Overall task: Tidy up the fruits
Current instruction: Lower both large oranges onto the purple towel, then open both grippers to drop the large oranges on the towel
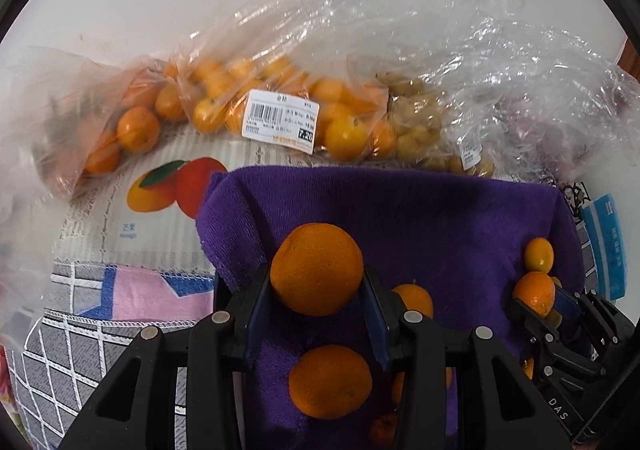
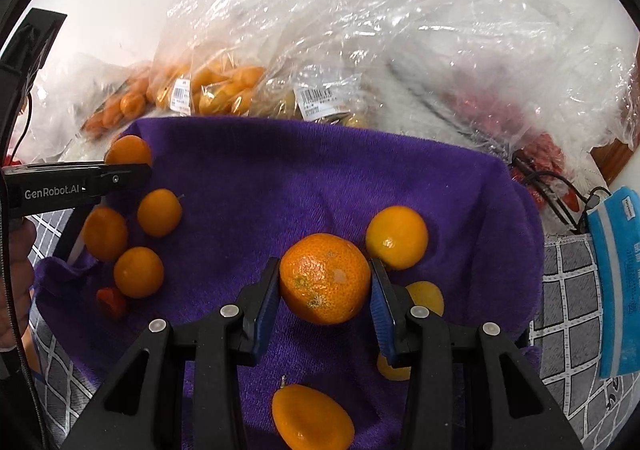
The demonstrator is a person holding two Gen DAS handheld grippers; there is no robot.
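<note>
In the left wrist view my left gripper (image 1: 316,272) is shut on a large orange (image 1: 316,262), held above a purple towel (image 1: 420,210). Loose oranges (image 1: 330,382) and a small kumquat (image 1: 539,255) lie on the towel. At the right edge my right gripper (image 1: 540,300) holds a second orange (image 1: 534,290). In the right wrist view that gripper (image 2: 325,264) is shut on a speckled mandarin (image 2: 325,278) over the towel (image 2: 280,178). The left gripper (image 2: 132,168) shows at the left with its orange (image 2: 128,150). Several oranges (image 2: 139,272) and a yellower fruit (image 2: 397,237) rest on the cloth.
Clear plastic bags of oranges (image 1: 280,106), pale yellow fruit (image 1: 416,122) and red fruit (image 2: 500,110) are piled behind the towel. A blue packet (image 2: 616,290) lies at the right. A fruit-printed mat (image 1: 160,190) and a grey checked cloth (image 1: 80,350) lie to the left. A hand (image 2: 16,270) is at the left edge.
</note>
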